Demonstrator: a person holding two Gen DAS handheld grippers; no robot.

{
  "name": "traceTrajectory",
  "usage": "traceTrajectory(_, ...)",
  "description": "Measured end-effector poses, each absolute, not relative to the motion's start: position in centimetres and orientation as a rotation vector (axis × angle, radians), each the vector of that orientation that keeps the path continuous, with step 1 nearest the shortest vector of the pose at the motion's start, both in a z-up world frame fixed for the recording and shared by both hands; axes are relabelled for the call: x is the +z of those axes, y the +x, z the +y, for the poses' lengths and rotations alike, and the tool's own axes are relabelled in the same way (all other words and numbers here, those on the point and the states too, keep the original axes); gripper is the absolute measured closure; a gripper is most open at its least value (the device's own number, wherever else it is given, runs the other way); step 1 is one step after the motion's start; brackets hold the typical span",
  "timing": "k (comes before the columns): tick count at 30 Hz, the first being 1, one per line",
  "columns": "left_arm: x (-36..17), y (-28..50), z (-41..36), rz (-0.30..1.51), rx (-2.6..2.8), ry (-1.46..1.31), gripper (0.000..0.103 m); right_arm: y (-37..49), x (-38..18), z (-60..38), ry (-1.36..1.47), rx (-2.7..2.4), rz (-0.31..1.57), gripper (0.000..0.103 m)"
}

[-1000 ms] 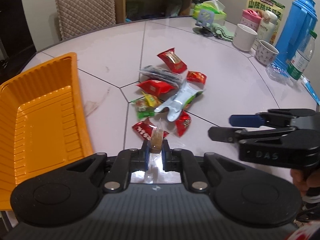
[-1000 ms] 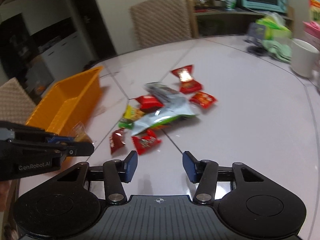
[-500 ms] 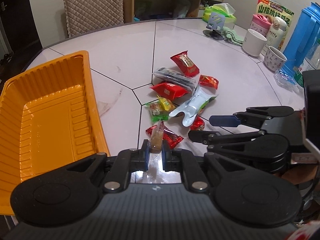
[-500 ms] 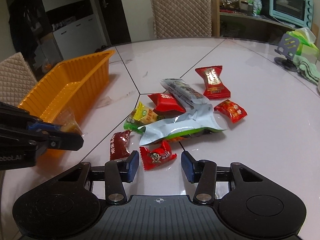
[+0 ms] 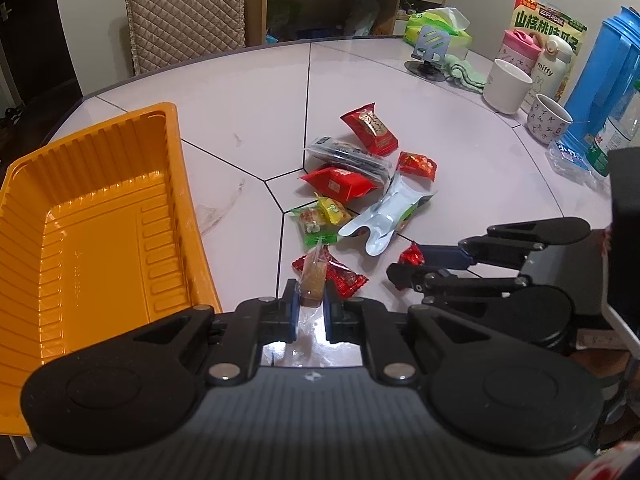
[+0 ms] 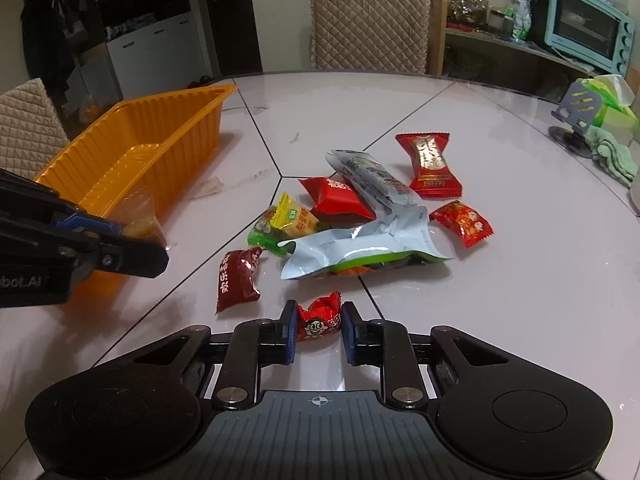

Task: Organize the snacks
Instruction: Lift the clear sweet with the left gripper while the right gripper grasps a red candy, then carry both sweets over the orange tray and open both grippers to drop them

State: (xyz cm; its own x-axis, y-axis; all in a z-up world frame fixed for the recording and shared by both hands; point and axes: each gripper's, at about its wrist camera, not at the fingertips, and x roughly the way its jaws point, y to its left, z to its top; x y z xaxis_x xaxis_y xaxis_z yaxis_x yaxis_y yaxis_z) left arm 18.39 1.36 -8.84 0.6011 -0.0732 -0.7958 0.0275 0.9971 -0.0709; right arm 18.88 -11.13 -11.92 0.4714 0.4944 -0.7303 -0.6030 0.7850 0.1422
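Observation:
My left gripper (image 5: 311,304) is shut on a clear-wrapped brown candy (image 5: 312,278) and hangs just right of the orange tray (image 5: 100,232). From the right wrist view the same candy (image 6: 141,216) shows in front of the tray (image 6: 132,160). My right gripper (image 6: 318,326) is shut on a small red candy (image 6: 319,319) at the near edge of the snack pile; the left wrist view shows it (image 5: 412,257) in the blue pads. The pile holds a silver-green pouch (image 6: 360,250), a dark red packet (image 6: 239,278), red packets (image 6: 430,166) and a yellow one (image 6: 294,216).
Along the table's right side stand a white mug (image 5: 507,86), a patterned cup (image 5: 547,118), a blue thermos (image 5: 604,76), a water bottle (image 5: 612,136) and a phone stand (image 5: 430,50). A quilted chair (image 6: 368,26) stands behind the table.
My right gripper moved in on the near edge of the pile and its jaws shut on the small red candy. The left gripper keeps the brown candy beside the tray.

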Motion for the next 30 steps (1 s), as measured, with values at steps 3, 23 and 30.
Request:
traceTrajectory(3, -8.4, 18.2, 1.2, 0.913, -0.068, -0.052, 0.092, 18.4, -11.0, -11.9, -0.099, 0.661, 0.845, 0.08)
traceTrajectory(23, -3.8, 13.2, 3.6, 0.836, -0.024, -0.126, 0.092, 13.8, -3.6, -11.9, 0.009, 0.731, 0.833, 0.08)
traceTrajectory(30, -2.9, 10.4, 7.2, 0.832, 0.089, -0.172, 0.092, 13.0, -2.1, -8.1, 0.011, 0.853, 0.818, 0.08)
